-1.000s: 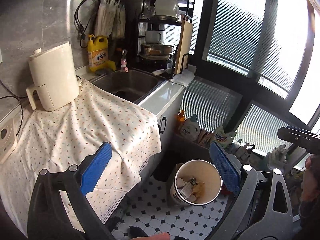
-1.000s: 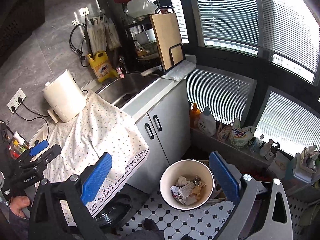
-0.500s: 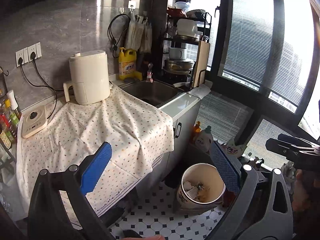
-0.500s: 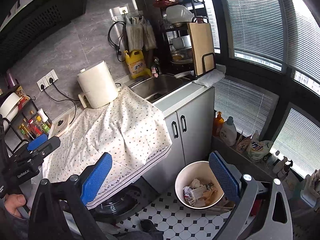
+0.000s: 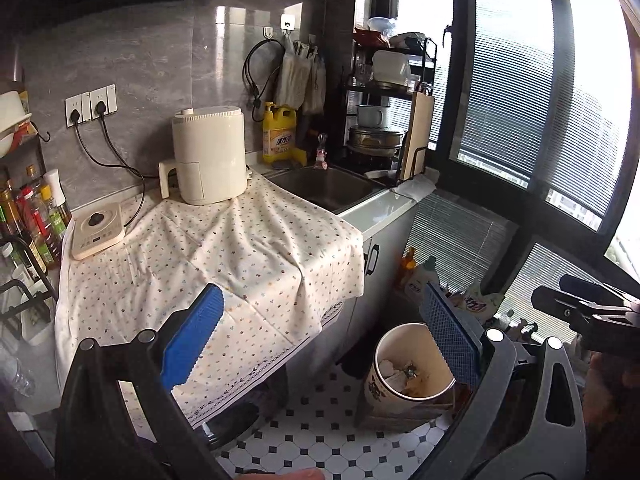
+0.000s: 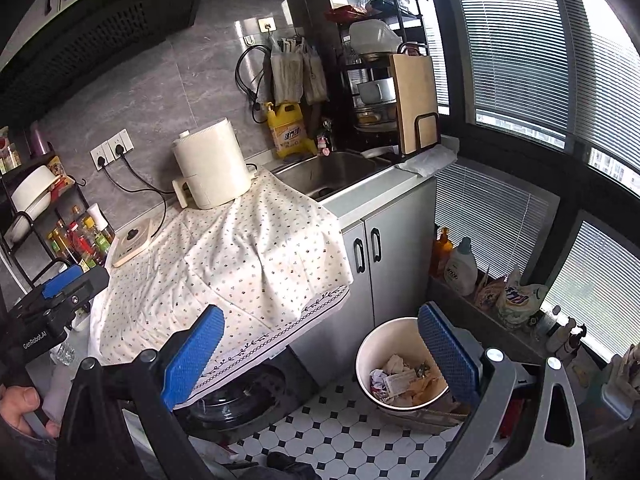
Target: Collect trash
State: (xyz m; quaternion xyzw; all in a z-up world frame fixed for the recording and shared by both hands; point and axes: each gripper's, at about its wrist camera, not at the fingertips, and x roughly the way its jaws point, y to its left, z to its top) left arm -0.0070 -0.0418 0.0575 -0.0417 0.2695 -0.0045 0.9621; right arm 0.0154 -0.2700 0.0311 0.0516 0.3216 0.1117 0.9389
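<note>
Left tool (image 5: 320, 336): jaws wide apart, empty, held above floor. Right tool (image 6: 320, 352): jaws wide apart, empty. Bin (image 6: 368, 354) with crumpled trash (image 6: 400, 380) stands on tiled floor (image 6: 320, 428), below table (image 6: 372, 190), just beside cabinet doors (image 6: 380, 248).

both views high, facing counter (image 5: 256, 248) (shared)

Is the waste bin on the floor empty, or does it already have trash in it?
Partly filled. The waste bin stands upright on the tiled floor, and crumpled paper and wrappers cover its bottom, well below the rim.
</note>
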